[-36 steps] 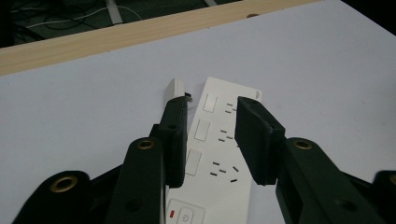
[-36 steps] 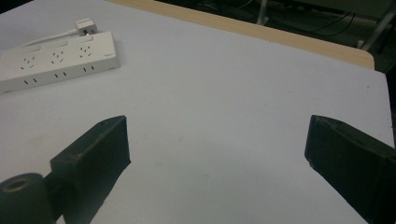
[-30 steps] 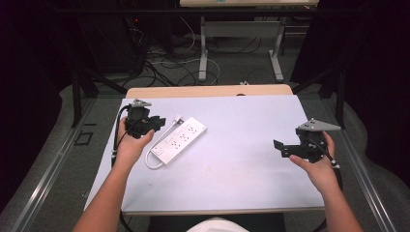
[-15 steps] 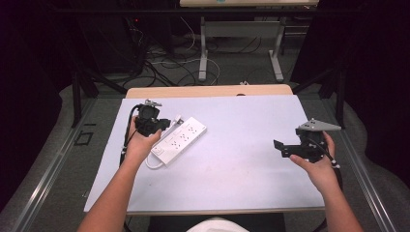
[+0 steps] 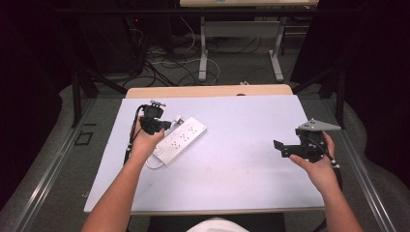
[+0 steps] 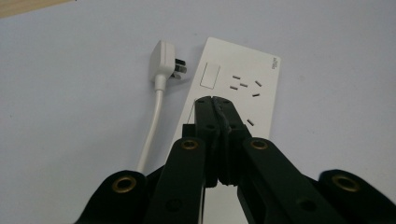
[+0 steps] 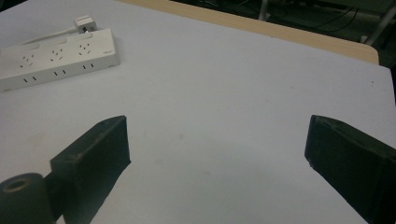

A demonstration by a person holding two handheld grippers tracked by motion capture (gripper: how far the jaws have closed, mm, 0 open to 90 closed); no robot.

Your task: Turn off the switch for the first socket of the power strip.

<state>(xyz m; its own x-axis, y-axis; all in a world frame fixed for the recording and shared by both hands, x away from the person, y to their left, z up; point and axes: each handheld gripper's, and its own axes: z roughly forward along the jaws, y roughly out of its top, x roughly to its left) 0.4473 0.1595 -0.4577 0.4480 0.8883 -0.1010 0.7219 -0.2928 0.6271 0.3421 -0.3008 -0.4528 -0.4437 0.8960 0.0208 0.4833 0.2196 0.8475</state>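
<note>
The left gripper [image 6: 215, 100], jaws together on nothing, is hovering over, perhaps touching, the power strip [image 6: 243, 88]; the right gripper [image 7: 217, 140] is gaping.

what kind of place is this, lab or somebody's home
Most likely a lab or recording workshop, not a home: a white-topped work table stands among dark curtained surrounds, loose black cables sprawl over the grey floor behind it, and a second metal-legged bench stands beyond.
</note>
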